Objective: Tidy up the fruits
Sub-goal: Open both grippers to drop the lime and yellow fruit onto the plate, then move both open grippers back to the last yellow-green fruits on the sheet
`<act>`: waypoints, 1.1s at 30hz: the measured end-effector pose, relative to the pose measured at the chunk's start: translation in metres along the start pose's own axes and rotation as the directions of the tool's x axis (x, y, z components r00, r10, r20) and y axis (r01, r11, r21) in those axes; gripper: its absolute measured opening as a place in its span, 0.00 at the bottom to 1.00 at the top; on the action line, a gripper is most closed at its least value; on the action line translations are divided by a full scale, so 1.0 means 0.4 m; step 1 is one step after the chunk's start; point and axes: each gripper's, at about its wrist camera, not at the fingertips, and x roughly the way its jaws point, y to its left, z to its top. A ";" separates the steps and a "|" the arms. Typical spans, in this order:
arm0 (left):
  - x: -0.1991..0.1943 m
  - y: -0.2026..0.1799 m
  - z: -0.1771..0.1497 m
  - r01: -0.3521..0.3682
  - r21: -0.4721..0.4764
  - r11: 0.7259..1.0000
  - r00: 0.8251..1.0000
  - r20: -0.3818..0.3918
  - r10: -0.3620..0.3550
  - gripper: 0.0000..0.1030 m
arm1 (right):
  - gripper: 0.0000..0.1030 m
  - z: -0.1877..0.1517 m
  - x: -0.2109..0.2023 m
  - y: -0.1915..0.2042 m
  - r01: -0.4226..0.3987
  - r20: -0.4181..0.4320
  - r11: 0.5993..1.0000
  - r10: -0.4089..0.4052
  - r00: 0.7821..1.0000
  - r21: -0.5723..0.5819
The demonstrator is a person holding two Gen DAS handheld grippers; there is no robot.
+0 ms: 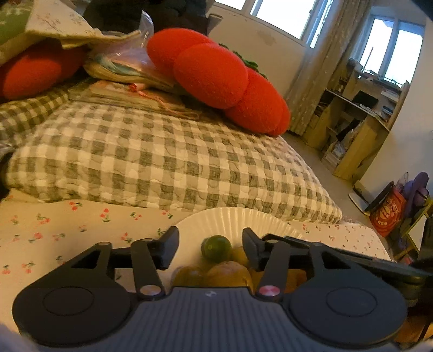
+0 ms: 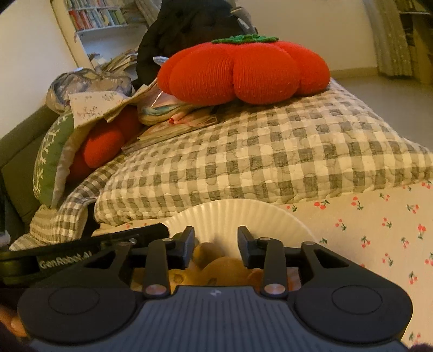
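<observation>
From the left wrist camera, the left gripper [image 1: 209, 247] hangs low over a white paper plate [image 1: 216, 219] with its jaws spread wide and nothing between them. Beyond the fingertips a green lime [image 1: 216, 247] sits on the plate, and closer in, under the gripper's body, lie several yellowish-brown fruits [image 1: 230, 272], touching one another. The plate rests on a cream sheet printed with cherries [image 1: 67, 230]. Straight ahead of the gripper a grey-and-white checked quilt [image 1: 162, 162] is folded into a thick slab, and farther off on it leans a red tomato-shaped cushion [image 1: 216, 78]. Off to the right the room opens up: bright windows [image 1: 281, 16], a pale curtain [image 1: 319, 67], a wooden desk with cluttered shelves [image 1: 357, 119], and an orange bag [image 1: 387, 214] on the floor. The other gripper's black arm pokes in from the right, beside the right finger.

From the right wrist camera, the right gripper [image 2: 216, 247] is also over the plate [image 2: 230, 216], jaws parted wide and empty. Between and below the fingers lie brownish fruits [image 2: 224, 268]; the lime cannot be made out here. The cherry sheet [image 2: 365, 230] runs off to the right, and the checked quilt [image 2: 257, 157] lies ahead with the tomato cushion [image 2: 243, 70] on top. Only this view shows a bookshelf [image 2: 97, 13] far ahead to the left, a green patterned pillow [image 2: 51, 159], a second red cushion [image 2: 105, 146] tucked under cloth, and a dark garment [image 2: 189, 24] behind the tomato.
</observation>
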 end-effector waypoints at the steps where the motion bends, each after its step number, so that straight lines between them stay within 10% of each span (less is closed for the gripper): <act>1: -0.014 0.000 -0.001 -0.009 0.002 1.000 1.000 0.007 0.009 0.57 | 0.39 -0.008 -0.012 0.002 0.001 0.007 1.000 -0.001 1.000 0.013; 9: -0.091 -0.004 -0.029 -0.073 0.013 0.997 0.997 0.014 0.073 0.86 | 1.00 -0.071 -0.141 0.067 0.098 0.110 0.994 -0.093 0.990 -0.040; 33: -0.309 0.017 -0.195 -0.180 0.035 0.983 0.982 -0.049 0.181 0.97 | 1.00 -0.274 -0.291 0.146 0.104 0.033 0.993 -0.102 0.994 -0.064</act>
